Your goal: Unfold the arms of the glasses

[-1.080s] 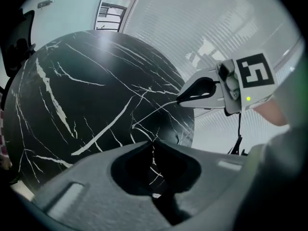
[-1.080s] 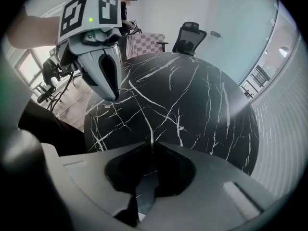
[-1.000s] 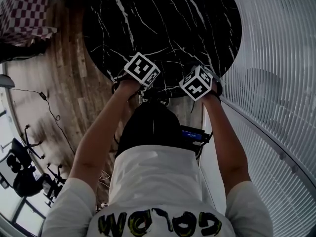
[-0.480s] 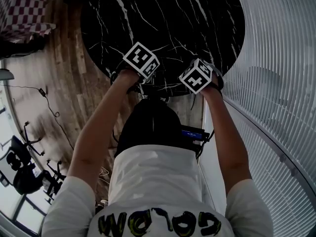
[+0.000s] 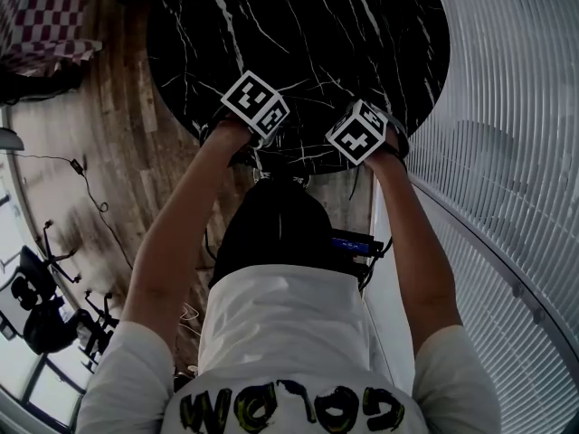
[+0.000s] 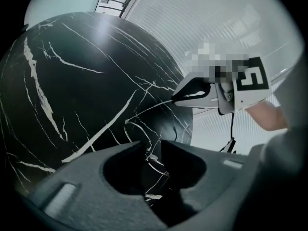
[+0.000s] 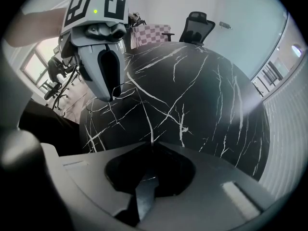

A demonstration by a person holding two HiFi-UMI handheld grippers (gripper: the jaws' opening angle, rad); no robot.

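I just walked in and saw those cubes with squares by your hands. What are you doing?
A person stands at a round black marble table with a gripper in each hand. The left gripper has just been opening its jaws, and nothing is pressed between them. The right gripper has its jaws shut. A thin wire runs from its tips over the table. It may be an arm of the glasses, but it is hard to tell from the table's white veins.

Dim, fisheye-warped edges, dark vignette, daylight glare
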